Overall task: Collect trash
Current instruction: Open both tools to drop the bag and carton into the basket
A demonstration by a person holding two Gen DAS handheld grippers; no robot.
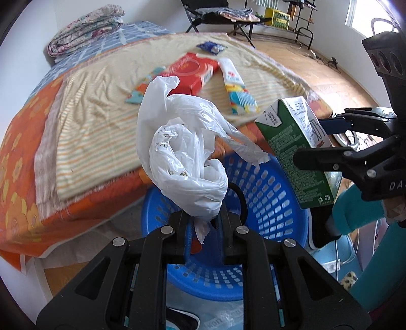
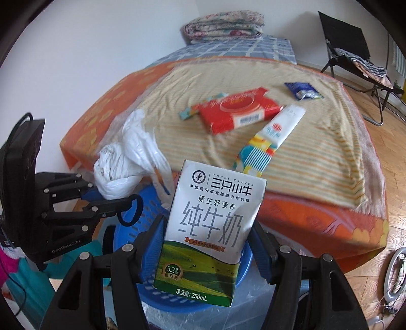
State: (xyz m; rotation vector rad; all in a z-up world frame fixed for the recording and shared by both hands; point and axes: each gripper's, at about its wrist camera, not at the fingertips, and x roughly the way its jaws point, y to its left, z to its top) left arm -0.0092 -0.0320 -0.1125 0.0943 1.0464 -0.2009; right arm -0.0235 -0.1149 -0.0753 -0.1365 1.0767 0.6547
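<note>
So on my left, the left gripper [image 1: 204,218] is pinching a crumpled white plastic bag [image 1: 187,157] at its bottom knot, and the bag balloons up above the blue perforated basket [image 1: 269,193], which sits on the floor tight against the corner of the bed [image 1: 28,162]. From the right wrist view the bag hangs right over the basket's left rim [image 2: 149,200], so there's open room straight down into it, but the mattress edge is close behind.

Moving across, the bed has an orange flowered sheet with a striped yellow blanket [image 2: 317,142] on top. Still lying on it: a red flat box [image 2: 236,109], a long white-and-colourful packet [image 2: 271,134] running diagonally toward the near edge, a small blue wrapper [image 2: 302,90] further back, and a teal-orange wrapper [image 1: 142,88] partly under the box. Folded quilts [image 2: 223,24] sit at the head by the white wall, and a black folding chair [image 2: 355,50] stands on the wood floor beyond.

On my right, the right gripper [image 2: 205,248] is clamped on a milk carton [image 2: 210,236], fingers on its two narrow sides. Its long axis is upright, tilted slightly, printed face toward the camera, right above the basket.
</note>
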